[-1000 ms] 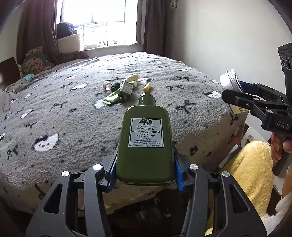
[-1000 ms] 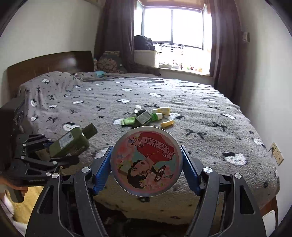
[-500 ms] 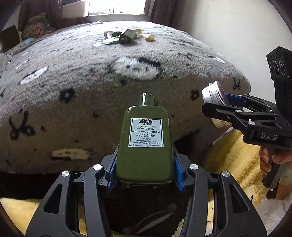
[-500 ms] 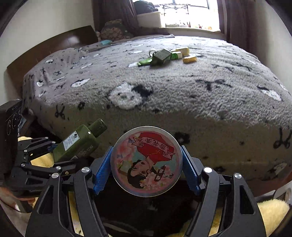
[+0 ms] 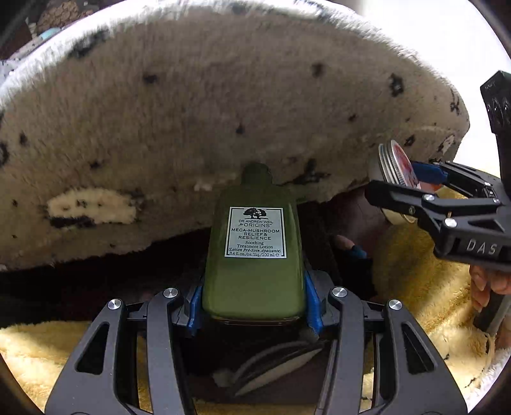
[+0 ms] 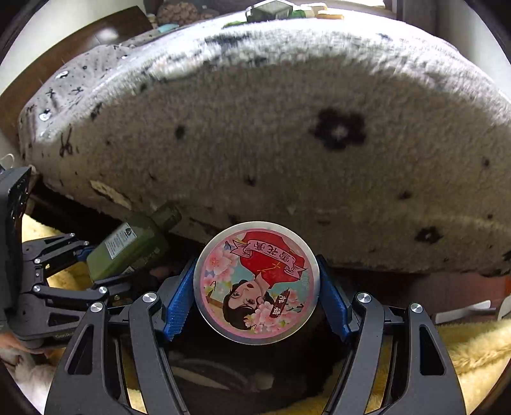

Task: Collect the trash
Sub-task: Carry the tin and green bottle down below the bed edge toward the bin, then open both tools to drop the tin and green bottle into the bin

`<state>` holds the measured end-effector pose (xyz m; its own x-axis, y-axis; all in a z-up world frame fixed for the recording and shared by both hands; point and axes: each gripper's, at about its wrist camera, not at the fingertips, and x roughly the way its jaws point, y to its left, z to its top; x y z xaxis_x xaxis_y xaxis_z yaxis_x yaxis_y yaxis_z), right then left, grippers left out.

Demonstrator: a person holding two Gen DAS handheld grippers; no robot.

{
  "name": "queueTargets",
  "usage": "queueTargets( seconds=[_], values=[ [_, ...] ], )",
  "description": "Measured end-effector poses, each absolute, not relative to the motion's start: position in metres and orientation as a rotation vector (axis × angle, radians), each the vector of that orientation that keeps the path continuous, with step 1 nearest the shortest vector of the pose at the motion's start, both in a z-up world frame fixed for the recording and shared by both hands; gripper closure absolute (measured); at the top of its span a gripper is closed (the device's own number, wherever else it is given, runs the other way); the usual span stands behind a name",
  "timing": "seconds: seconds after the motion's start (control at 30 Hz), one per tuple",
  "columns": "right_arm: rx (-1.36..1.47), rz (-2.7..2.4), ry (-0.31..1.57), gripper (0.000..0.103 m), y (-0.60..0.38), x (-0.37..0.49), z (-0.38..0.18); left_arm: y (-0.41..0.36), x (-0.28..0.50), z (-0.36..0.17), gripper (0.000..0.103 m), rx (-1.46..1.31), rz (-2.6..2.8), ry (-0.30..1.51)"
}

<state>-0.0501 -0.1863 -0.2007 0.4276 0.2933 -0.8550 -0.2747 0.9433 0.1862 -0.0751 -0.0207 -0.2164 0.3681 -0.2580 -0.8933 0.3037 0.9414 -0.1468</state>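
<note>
My left gripper (image 5: 254,300) is shut on a green lotion bottle (image 5: 254,245) with a white label, its cap pointing away toward the side of the bed. My right gripper (image 6: 255,287) is shut on a round metal tin (image 6: 256,284) whose lid shows a pink floral picture. Each view catches the other tool: the tin (image 5: 394,166) at the right of the left wrist view, the bottle (image 6: 127,247) at the left of the right wrist view. Both items hang low over a dark bag or bin opening (image 6: 230,380) on the floor. Several small items (image 6: 274,9) still lie on top of the bed.
The grey fleece blanket (image 5: 207,105) drapes over the bed's side right ahead, with dark space (image 5: 80,287) under it. A yellow fluffy rug (image 5: 424,287) covers the floor around the dark opening. A hand (image 5: 488,284) holds the right tool's grip.
Both grippers dropped from above the bed's top to below its edge and tipped downward, each keeping its item. The bed's side now fills both views and the rug has come close.
</note>
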Motion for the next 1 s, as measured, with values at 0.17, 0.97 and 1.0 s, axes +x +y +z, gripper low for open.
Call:
queueTargets(
  seconds=[0.17,0.97,1.0],
  values=[
    [0.012,0.359,1.123,0.032,-0.183,-0.049,-0.215,-0.022,-0.073,-0.236,0.056,0.03,-0.37,1.206],
    [0.009,0.414,1.216,0.031,-0.168,-0.036,-0.242,-0.029,-0.068,-0.268,0.058,0.017,-0.39,1.311],
    [0.009,0.413,1.215,0.031,-0.169,-0.035,-0.24,-0.029,-0.068,-0.266,0.056,0.013,-0.393,1.306]
  ],
)
